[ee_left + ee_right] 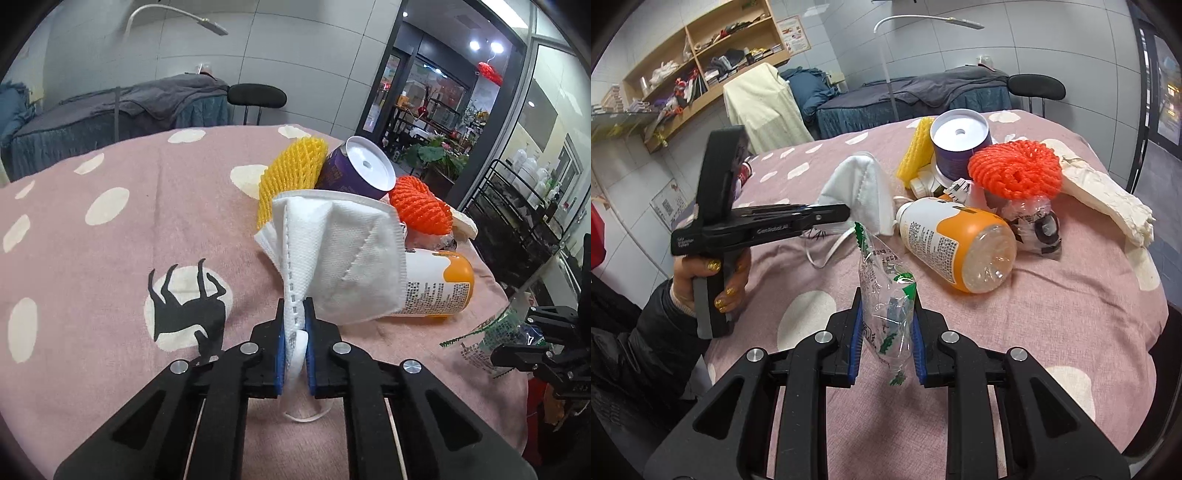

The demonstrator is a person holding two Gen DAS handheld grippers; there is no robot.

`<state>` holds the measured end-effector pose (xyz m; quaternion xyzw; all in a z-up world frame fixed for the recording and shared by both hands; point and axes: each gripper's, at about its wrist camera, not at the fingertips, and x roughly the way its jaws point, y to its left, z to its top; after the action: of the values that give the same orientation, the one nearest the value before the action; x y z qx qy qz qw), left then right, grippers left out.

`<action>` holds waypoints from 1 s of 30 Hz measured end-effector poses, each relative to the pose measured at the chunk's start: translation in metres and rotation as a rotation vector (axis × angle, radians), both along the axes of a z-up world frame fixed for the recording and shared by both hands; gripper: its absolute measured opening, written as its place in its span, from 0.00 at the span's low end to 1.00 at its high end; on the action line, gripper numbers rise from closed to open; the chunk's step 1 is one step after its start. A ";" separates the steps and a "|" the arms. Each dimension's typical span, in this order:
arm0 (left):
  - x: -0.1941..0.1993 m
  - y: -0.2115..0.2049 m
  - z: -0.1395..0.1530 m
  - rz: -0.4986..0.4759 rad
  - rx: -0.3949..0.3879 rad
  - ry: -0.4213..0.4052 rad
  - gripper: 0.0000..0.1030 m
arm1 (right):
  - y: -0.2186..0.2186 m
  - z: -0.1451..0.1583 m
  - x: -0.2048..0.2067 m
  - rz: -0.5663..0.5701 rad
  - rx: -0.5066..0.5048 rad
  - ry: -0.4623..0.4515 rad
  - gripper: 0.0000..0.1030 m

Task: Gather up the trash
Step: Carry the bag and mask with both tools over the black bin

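My left gripper (295,317) is shut on a white face mask (343,254) and holds it above the pink tablecloth (110,258); the mask (860,188) and the left gripper (846,214) also show in the right wrist view. My right gripper (888,306) is shut on a clear plastic wrapper with green print (884,291), also seen at the right of the left wrist view (491,336). More trash lies in a pile: an orange-and-white bottle (956,243) on its side, a purple can (960,147), a yellow foam net (916,151), an orange foam net (1015,170).
A crumpled off-white paper (1104,195) and a clear wrapper with a black ring (1038,225) lie at the right of the pile. The table edge (1156,325) drops off at the right. A black chair (1038,88) and a covered bed (923,96) stand behind.
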<state>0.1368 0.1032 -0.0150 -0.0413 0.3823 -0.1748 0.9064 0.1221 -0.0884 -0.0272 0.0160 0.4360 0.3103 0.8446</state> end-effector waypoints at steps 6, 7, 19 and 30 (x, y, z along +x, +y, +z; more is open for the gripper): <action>-0.033 -0.006 0.025 0.036 0.006 -0.097 0.08 | -0.016 0.005 -0.010 -0.055 0.040 -0.032 0.22; -0.038 -0.009 0.028 0.037 0.004 -0.109 0.08 | -0.020 0.006 -0.012 -0.068 0.041 -0.040 0.22; -0.048 -0.073 0.053 -0.076 -0.064 -0.183 0.08 | -0.102 0.020 -0.040 -0.306 0.088 -0.106 0.22; -0.038 -0.179 0.053 -0.274 -0.074 -0.177 0.08 | -0.247 -0.023 -0.043 -0.772 -0.029 -0.067 0.22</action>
<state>0.0992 -0.0762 0.0377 -0.0063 0.2963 -0.3136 0.9021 0.0794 -0.3352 -0.0499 0.1569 0.3744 -0.0363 0.9132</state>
